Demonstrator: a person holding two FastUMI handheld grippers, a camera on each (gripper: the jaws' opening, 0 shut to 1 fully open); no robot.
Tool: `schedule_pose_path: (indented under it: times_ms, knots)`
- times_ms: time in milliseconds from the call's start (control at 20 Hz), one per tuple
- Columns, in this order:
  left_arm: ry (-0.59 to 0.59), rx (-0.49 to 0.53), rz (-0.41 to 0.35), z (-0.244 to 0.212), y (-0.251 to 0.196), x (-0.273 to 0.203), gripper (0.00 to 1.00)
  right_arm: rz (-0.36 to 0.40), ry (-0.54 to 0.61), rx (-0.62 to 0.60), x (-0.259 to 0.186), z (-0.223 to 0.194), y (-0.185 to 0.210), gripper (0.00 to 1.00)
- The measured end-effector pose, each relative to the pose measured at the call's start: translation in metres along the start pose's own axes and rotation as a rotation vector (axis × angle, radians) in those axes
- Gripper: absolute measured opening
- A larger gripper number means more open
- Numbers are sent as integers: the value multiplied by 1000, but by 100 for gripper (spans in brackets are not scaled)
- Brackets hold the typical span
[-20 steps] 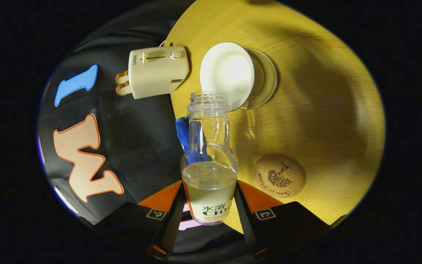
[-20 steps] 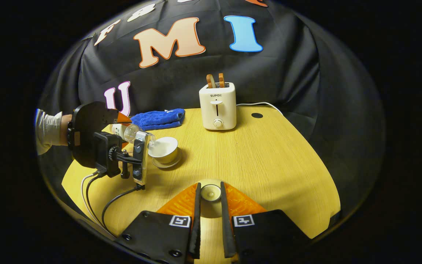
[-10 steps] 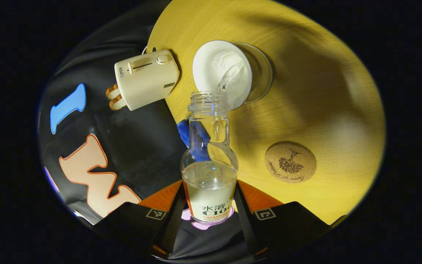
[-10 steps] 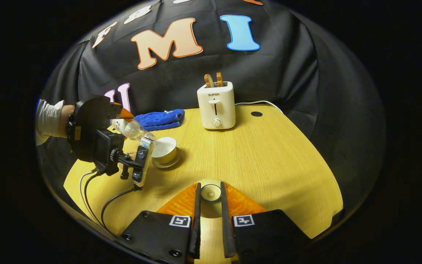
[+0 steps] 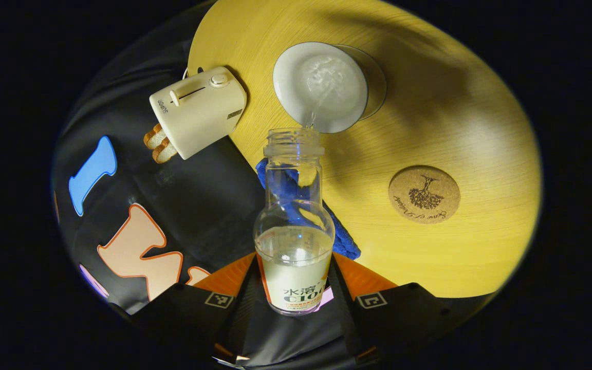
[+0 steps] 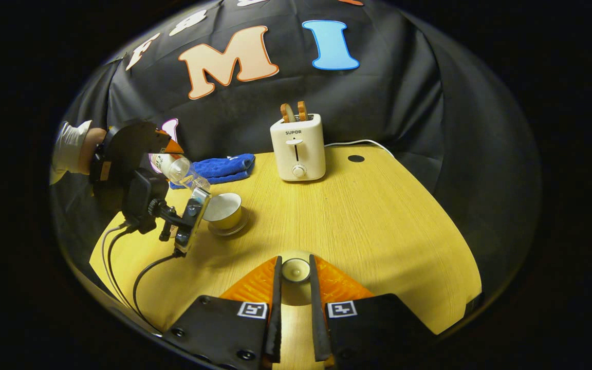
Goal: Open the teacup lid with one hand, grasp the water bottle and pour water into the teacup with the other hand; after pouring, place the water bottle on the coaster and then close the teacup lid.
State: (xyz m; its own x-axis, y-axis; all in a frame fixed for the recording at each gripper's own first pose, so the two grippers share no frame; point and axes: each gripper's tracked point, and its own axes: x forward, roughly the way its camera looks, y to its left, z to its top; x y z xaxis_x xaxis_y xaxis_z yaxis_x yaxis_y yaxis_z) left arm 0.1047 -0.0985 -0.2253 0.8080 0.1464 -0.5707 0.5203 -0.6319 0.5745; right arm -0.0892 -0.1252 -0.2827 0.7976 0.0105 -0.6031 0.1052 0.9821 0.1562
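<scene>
Yellow wooden table [image 6: 357, 216], black cloth wall [image 6: 404, 92], dim booth light

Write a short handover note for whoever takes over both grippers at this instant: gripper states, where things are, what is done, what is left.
Left gripper: shut on the water bottle, tipped, a stream running into the teacup.
Right gripper: shut on the teacup lid, held off the cup.
Coaster: bare, on the table beside the teacup.
Done: lid off, pouring under way.
Left: finish pouring, stand the bottle on the coaster, put the lid back on.
</scene>
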Motion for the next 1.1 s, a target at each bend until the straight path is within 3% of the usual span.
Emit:
schedule_pose_path:
  times_ms: [250,400,900,1100]
  knots:
    - [15,48,1,-2,10,-9,71,-3,-6,10,3,2,-4,28]
    - [-10,18,-27,3,9,-10,71,-1,-3,11,3,2,-4,26]
    - [-151,-407,-170,29,-51,-9,71,-2,6,-26,1,11,1,26]
    - [-216,-613,-155,38,-60,-10,71,-3,9,-51,2,17,8,28]
